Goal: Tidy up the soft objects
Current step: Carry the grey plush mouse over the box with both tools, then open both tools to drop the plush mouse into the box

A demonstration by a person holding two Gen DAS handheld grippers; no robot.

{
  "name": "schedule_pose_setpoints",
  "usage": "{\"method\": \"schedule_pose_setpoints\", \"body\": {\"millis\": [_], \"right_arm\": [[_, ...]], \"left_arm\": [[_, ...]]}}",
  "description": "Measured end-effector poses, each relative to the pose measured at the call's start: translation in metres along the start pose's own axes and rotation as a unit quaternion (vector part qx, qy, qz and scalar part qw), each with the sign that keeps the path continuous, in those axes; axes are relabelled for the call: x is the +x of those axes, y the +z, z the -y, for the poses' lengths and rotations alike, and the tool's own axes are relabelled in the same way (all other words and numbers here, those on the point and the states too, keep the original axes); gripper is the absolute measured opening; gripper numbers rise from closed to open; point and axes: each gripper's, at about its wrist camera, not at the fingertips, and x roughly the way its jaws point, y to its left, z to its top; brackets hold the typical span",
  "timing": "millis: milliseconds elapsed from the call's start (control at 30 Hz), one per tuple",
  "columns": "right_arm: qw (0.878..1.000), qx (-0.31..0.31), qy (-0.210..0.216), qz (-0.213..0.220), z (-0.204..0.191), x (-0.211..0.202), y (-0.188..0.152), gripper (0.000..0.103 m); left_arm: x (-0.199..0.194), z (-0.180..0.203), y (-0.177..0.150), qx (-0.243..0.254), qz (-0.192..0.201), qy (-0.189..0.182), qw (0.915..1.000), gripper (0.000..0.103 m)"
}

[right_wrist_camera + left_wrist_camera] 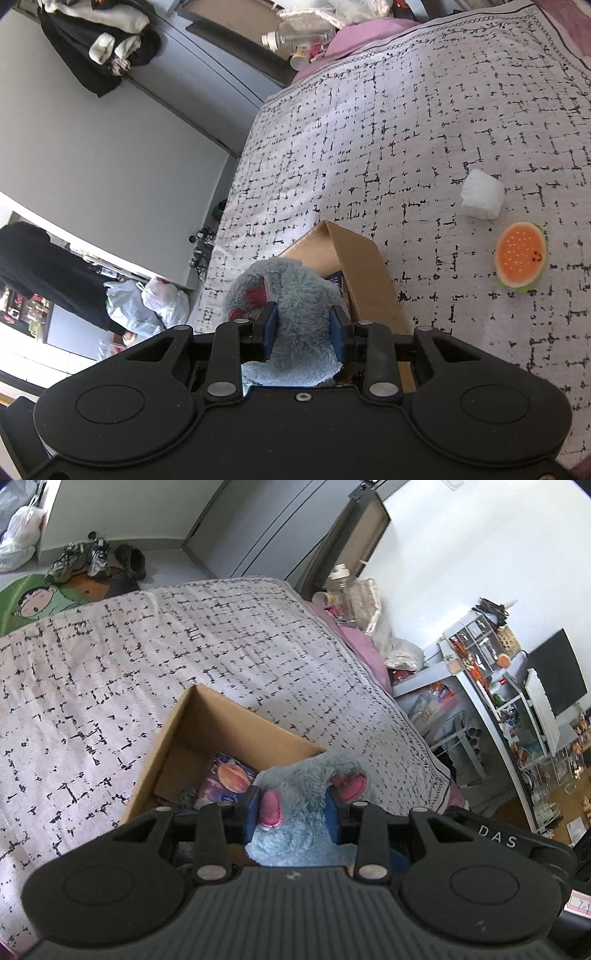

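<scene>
Both the left gripper (pixel 291 808) and right gripper (pixel 304 328) are clamped on the blue plush toy (pixel 299 812), low centre, above the cardboard box (pixel 221 723). Risk: uneven release could snag it on the rim.

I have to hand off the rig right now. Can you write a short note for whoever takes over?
Left gripper and right gripper: both shut on the blue plush toy, held over the cardboard box on the bed.
Done: a purple planet-print item already lies in the box.
Left: release the plush into the box, then collect the white soft block and the orange melon-slice toy, both on the bed beside the box.
</scene>
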Motion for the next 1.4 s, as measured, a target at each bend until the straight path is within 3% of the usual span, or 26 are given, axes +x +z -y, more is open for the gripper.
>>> {"method": "schedule_pose_setpoints", "body": {"millis": [367,867,967,1067,1300,1400], "right_arm": [[1.0,-0.006,-0.03,-0.008,0.004,0.015,0.005,0.033],[0.999,0.007,-0.034,0.004,0.025,-0.016,0.002,0.033],[0.999,0.01,-0.036,0.006,0.033,-0.026,0.001,0.034],[0.999,0.007,-0.038,0.008,0.04,-0.036,0.001,0.041],[0.999,-0.007,-0.041,0.01,0.055,-0.059,-0.001,0.048],[0.999,-0.012,-0.047,0.014,0.062,-0.069,-0.002,0.05]], "left_arm": [[0.035,-0.028,0.0,-0.035,-0.045,0.016,0.9983,0.037],[0.022,-0.006,-0.005,-0.006,-0.038,0.026,0.9989,0.04],[0.018,0.001,-0.009,0.001,-0.043,0.033,0.9985,0.045],[0.014,0.008,-0.014,0.008,-0.046,0.041,0.9981,0.05],[0.002,0.024,-0.026,0.029,-0.053,0.06,0.9964,0.07],[-0.002,0.032,-0.031,0.039,-0.056,0.064,0.9956,0.073]]}}
